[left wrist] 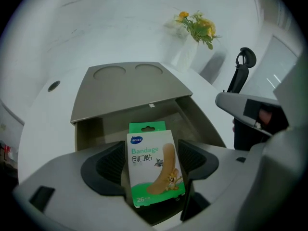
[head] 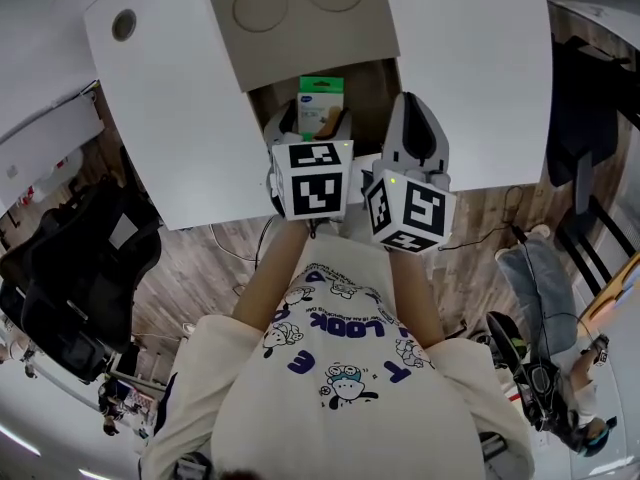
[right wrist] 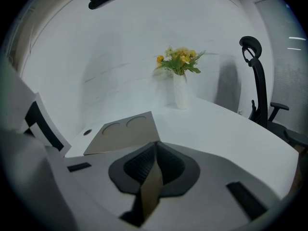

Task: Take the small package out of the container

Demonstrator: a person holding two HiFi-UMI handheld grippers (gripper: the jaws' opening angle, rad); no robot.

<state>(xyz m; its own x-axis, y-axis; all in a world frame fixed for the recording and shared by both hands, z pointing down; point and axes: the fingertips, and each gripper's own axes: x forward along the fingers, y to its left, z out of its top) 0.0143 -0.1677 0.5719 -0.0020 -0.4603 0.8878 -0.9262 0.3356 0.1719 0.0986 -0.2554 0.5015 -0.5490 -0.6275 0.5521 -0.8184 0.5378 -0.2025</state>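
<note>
Left tool (head: pixel 318 128) and right tool (head: pixel 408 108) reached into the open cardboard container (head: pixel 300 18) on the white table (head: pixel 470 68) in the head view. The small package (head: pixel 320 100) stood upright inside.

Left gripper view showed the jaws wide apart on either side of the package, not squeezing it.

Right gripper view showed the jaws closed on a thin cardboard flap (right wrist: pixel 151 191).

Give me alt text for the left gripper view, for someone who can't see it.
A green and white bandage box stands upright between the left gripper's wide-open jaws, neither pad visibly pressing it. Behind it is an open brown cardboard container on a white table, with a vase of yellow flowers further back.
</note>
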